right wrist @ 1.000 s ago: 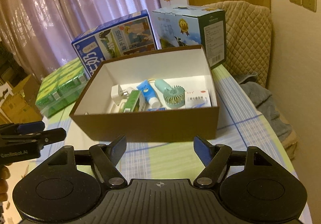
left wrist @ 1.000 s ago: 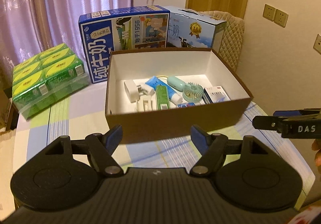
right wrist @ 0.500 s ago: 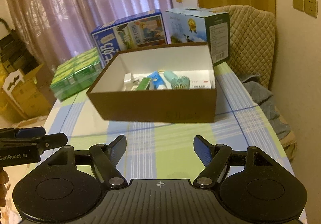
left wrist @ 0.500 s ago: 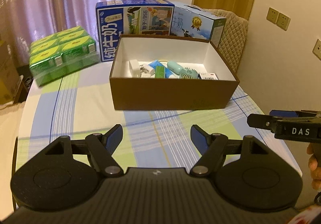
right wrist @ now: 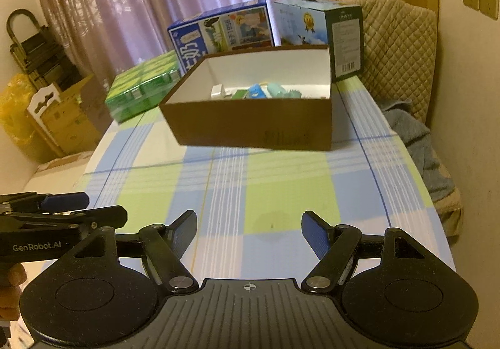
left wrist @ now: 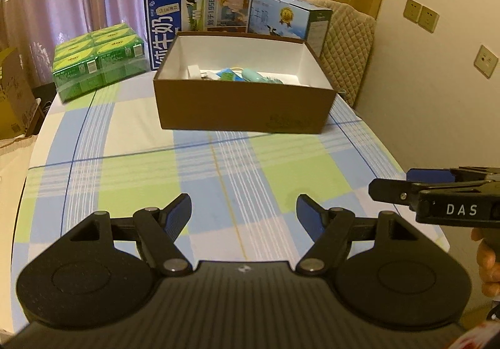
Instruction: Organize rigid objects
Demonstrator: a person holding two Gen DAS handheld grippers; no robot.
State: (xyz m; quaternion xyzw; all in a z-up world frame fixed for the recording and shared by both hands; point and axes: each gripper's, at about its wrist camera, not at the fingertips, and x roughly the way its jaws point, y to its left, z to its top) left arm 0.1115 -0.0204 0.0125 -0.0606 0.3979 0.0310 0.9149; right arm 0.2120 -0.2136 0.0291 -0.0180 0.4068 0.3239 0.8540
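Two pairs of tongs sit low over your checked worktop [left wrist: 125,180], both gaping wide and empty: the left tongs [left wrist: 243,214] and the right tongs [right wrist: 249,231], side by side. Well ahead of both stands the brown box [left wrist: 243,108], open-topped. Beyond it are two milk cartons [left wrist: 200,9]; ahead to the left, a green pack [left wrist: 100,61]. Inside the box lie a white charger [right wrist: 217,90], a blue tube [right wrist: 257,91] and a mint fan [right wrist: 282,92].

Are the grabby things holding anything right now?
No. The left hand-held gripper and the right hand-held gripper are both open and empty above the checked tablecloth; the small items lie in the brown cardboard box.
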